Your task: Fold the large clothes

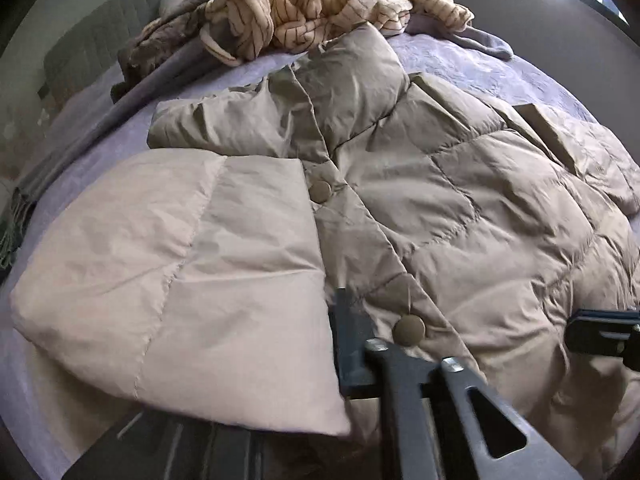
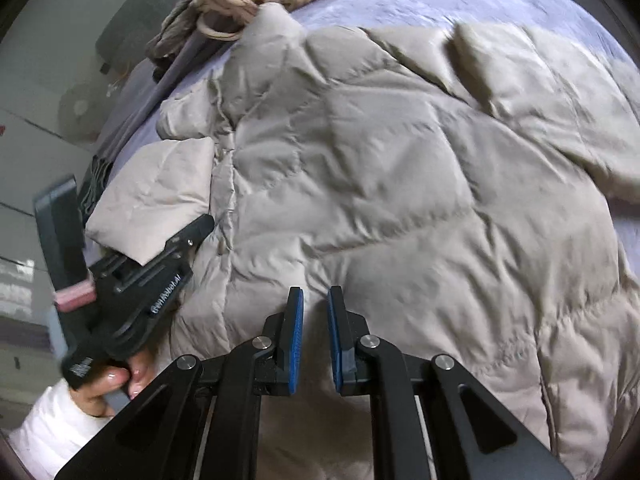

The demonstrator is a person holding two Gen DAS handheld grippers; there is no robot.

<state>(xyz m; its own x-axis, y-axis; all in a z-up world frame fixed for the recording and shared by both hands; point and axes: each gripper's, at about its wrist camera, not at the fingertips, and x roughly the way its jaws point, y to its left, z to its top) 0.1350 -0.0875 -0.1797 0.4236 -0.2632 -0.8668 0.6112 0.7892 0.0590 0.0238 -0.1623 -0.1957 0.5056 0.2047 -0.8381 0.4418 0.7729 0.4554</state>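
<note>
Currently I see the puffy beige quilted jacket (image 2: 400,184) spread front-up on the lavender bedspread (image 1: 460,60), one sleeve (image 1: 180,264) already folded across its chest. My left gripper (image 2: 160,256) pinches that sleeve's cuff corner; my right gripper (image 2: 315,320) hovers above, fingers slightly spread, holding nothing. Next, I judge, comes the other sleeve.

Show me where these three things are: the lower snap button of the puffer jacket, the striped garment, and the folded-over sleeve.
lower snap button (image 1: 409,330): left wrist view, centre of the button.
striped garment (image 1: 308,4): left wrist view, middle of the crumpled pile.
folded-over sleeve (image 1: 192,264): left wrist view, its flat upper panel.
</note>
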